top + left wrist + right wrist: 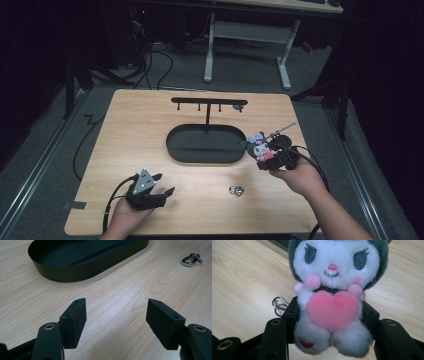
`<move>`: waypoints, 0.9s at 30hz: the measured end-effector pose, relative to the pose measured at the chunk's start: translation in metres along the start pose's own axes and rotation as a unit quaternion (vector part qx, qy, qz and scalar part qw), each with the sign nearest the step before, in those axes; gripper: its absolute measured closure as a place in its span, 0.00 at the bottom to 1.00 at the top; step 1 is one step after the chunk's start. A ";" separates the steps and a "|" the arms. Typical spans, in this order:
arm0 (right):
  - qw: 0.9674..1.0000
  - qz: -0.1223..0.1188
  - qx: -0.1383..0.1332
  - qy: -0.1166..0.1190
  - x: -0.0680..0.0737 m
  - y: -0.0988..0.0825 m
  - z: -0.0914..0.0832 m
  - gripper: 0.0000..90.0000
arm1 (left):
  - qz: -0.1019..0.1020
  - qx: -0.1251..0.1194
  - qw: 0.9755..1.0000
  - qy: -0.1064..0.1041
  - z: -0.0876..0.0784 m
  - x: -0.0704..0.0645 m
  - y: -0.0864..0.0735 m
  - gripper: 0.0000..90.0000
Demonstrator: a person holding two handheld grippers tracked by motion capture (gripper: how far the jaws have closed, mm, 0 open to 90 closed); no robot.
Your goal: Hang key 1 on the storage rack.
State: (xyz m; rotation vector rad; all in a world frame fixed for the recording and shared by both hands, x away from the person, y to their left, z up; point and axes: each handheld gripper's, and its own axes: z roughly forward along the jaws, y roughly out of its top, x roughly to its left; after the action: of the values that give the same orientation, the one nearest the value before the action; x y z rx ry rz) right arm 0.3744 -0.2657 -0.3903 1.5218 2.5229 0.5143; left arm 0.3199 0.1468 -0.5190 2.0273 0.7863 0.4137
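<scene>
A small plush toy [260, 145] with a white face, dark hood and pink heart [333, 308] sits between the jaws of my right gripper [267, 156], which is shut on its body just right of the black oval tray [205, 145]. A metal clasp [279, 305] shows behind the toy on the left side. My left gripper [161, 186] rests low on the table near the front left, open, with bare wood between its pads [75, 321]. A silver keyring clasp [236, 190] lies on the table between the two hands; it is also at the upper right [191, 259] of the left gripper view.
A black T-shaped hook stand [208, 104] rises from the back of the tray. The wooden table [130, 130] ends close behind the hands at the front. A white desk frame [247, 47] and cables stand on the floor beyond.
</scene>
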 end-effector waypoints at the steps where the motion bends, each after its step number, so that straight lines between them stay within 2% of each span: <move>1: 1.000 0.000 0.000 0.000 0.001 0.002 -0.001 0.54 | 0.000 0.000 1.000 0.000 0.000 0.000 0.000 0.37; 13: 1.000 -0.009 -0.007 -0.002 0.003 0.017 -0.010 0.54 | 0.000 -0.001 1.000 -0.002 -0.001 0.000 0.000 0.37; 19: 1.000 -0.004 -0.008 0.001 0.003 0.022 -0.014 0.54 | 0.002 0.000 1.000 -0.004 -0.001 -0.001 0.000 0.37; 27: 1.000 -0.009 -0.004 0.007 0.004 0.040 -0.023 0.54 | 0.003 0.003 1.000 -0.004 -0.001 0.000 0.000 0.37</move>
State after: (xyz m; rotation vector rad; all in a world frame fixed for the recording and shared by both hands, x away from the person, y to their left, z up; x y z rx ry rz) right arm 0.3982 -0.2501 -0.3542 1.4963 2.5386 0.5333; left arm 0.3199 0.1475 -0.5186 2.0350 0.7781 0.4068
